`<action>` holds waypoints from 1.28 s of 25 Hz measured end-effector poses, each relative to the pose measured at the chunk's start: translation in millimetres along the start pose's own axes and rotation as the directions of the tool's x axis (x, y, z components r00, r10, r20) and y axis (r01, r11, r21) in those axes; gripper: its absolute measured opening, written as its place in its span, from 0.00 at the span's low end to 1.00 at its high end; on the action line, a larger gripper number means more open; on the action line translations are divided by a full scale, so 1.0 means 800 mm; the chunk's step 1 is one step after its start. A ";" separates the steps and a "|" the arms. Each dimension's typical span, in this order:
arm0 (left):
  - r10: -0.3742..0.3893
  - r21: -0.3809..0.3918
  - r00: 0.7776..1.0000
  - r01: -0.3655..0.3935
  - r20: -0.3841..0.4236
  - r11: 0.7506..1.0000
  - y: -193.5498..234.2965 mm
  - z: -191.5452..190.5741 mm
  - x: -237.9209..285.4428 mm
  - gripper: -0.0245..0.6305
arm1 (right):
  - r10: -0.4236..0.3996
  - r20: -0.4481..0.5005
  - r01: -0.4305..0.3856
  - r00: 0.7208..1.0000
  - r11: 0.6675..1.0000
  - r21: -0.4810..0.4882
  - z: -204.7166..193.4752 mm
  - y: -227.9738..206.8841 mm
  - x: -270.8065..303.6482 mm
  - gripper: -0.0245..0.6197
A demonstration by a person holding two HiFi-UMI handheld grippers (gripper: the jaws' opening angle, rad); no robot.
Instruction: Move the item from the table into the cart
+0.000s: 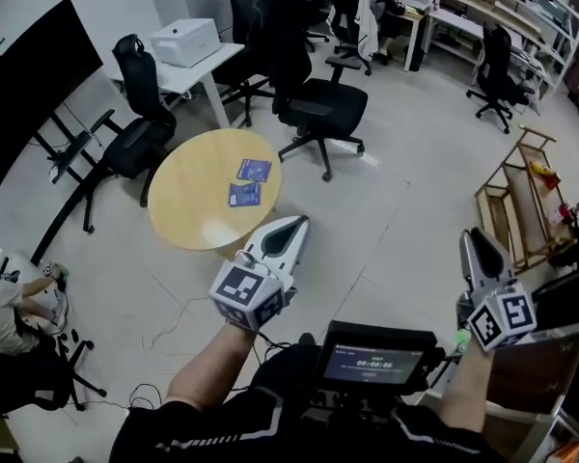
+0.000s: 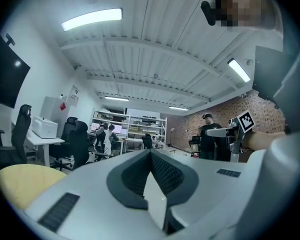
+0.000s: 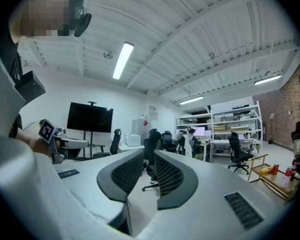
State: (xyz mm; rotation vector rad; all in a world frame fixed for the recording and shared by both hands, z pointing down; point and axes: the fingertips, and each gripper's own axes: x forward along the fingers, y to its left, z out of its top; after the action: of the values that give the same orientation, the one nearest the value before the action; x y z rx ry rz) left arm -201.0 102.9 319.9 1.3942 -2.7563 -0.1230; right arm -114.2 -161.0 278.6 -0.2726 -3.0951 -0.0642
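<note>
Two blue packets lie flat on the round counter, well apart from us, so we judge this the approach. Left gripper has its jaws together and empty; right gripper is barely parted and empty. Next we reach in, spread the jaws and take one for the cart. Both packets look nearly square, so we cannot tell a long axis.

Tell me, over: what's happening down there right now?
Left gripper fingers shut, empty; right gripper fingers slightly apart, empty. Two blue packets on round table, untouched. Wooden cart off right. Office chairs beyond table, none in path.
</note>
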 end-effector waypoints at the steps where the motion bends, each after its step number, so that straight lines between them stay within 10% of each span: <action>1: 0.026 -0.010 1.000 -0.026 0.001 1.000 0.036 -0.003 0.007 0.05 | 0.025 -0.006 -0.025 1.000 1.000 0.000 -0.003 0.004 0.043 0.11; 14: 0.292 -0.036 0.956 -0.292 -0.027 0.956 0.351 0.000 0.129 0.05 | 0.365 -0.049 -0.365 0.930 0.931 0.013 -0.014 0.025 0.487 0.22; 20: 0.510 -0.029 0.859 -0.511 -0.039 0.859 0.458 -0.020 0.175 0.05 | 0.591 -0.131 -0.597 0.796 0.802 -0.005 -0.056 0.051 0.675 0.48; 26: 0.640 -0.083 0.763 -0.646 -0.090 0.759 0.594 -0.036 0.136 0.05 | 0.682 -0.245 -0.708 0.689 0.705 -0.030 -0.090 0.160 0.820 0.48; 32: 0.642 -0.082 0.758 -0.651 -0.114 0.754 0.711 -0.059 0.107 0.05 | 0.714 -0.328 -0.754 0.619 0.657 0.007 -0.135 0.286 0.931 0.48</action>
State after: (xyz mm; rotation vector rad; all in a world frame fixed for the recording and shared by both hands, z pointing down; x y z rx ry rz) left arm -704.0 367.0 420.7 0.3374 -2.9188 -0.1854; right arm -803.8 189.1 423.2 -1.3747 -2.4258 -0.2571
